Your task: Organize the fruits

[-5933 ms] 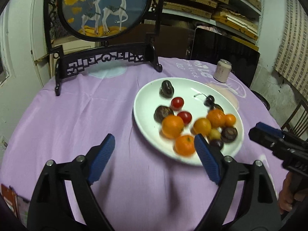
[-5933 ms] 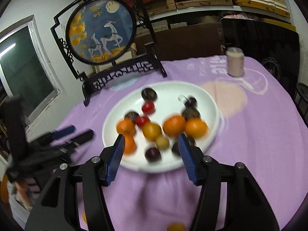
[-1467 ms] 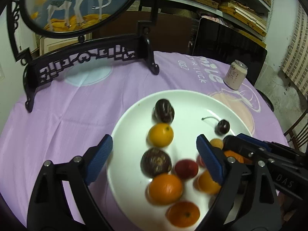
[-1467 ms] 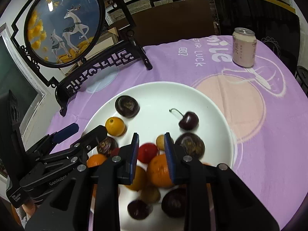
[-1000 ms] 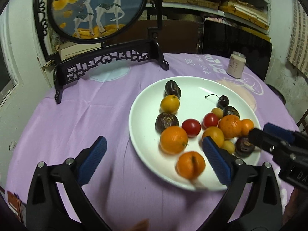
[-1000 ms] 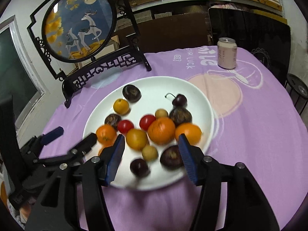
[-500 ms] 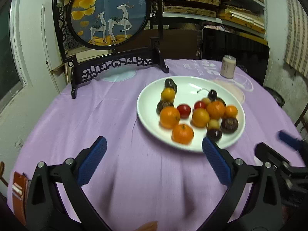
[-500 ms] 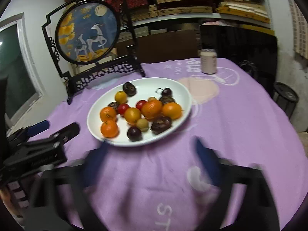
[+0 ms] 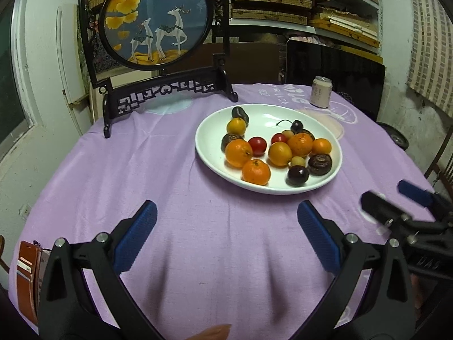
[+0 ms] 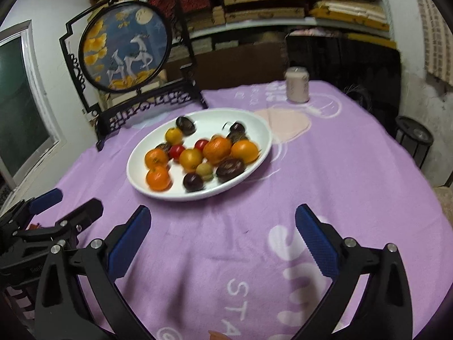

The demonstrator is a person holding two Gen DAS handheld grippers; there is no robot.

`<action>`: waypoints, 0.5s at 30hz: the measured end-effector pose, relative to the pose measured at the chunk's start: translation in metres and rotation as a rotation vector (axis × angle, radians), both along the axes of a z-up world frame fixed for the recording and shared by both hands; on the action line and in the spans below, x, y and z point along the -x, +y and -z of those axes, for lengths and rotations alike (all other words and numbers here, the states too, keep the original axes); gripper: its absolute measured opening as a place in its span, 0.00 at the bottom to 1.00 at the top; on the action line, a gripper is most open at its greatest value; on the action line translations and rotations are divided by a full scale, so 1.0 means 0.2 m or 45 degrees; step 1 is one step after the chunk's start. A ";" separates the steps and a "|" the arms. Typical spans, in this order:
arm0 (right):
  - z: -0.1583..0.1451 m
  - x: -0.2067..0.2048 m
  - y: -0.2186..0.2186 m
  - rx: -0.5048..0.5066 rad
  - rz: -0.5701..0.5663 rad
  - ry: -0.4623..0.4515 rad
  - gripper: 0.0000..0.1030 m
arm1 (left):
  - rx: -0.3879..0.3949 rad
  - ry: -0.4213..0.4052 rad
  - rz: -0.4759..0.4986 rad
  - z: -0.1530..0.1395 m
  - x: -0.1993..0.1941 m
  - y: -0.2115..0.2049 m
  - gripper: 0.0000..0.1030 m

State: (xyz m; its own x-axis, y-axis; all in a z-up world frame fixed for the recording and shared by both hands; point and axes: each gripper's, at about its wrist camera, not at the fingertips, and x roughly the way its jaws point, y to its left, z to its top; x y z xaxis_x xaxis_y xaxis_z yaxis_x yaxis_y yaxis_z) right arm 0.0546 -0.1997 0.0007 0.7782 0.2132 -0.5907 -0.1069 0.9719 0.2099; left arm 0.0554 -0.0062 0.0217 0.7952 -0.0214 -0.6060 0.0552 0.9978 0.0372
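— Both your grippers, left gripper and right gripper, are spread wide, nothing between the pads.

— And the fruits?

— On the white plate, right of centre in your left view; its long axis runs left-right.

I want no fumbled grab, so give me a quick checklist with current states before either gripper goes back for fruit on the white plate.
1. Left gripper open and empty: ok.
2. Right gripper open and empty: ok.
3. All fruit on the white plate, none on the purple cloth: ok.
4. Both grippers clear of the plate, over bare cloth: ok.
5. Cherry free to pick, stem up: ok.
6. Can and deer screen stand clear behind the plate: ok.
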 end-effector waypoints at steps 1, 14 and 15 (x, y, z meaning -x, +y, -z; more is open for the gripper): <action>0.01 0.00 0.00 -0.005 -0.003 0.012 0.99 | -0.003 0.000 -0.005 0.00 0.00 0.00 0.98; -0.01 0.03 0.04 0.053 0.011 -0.019 0.99 | -0.024 0.010 -0.010 0.01 -0.01 0.00 0.98; -0.01 0.02 0.03 0.051 0.010 -0.019 0.99 | -0.024 0.012 -0.007 0.01 -0.01 0.00 0.98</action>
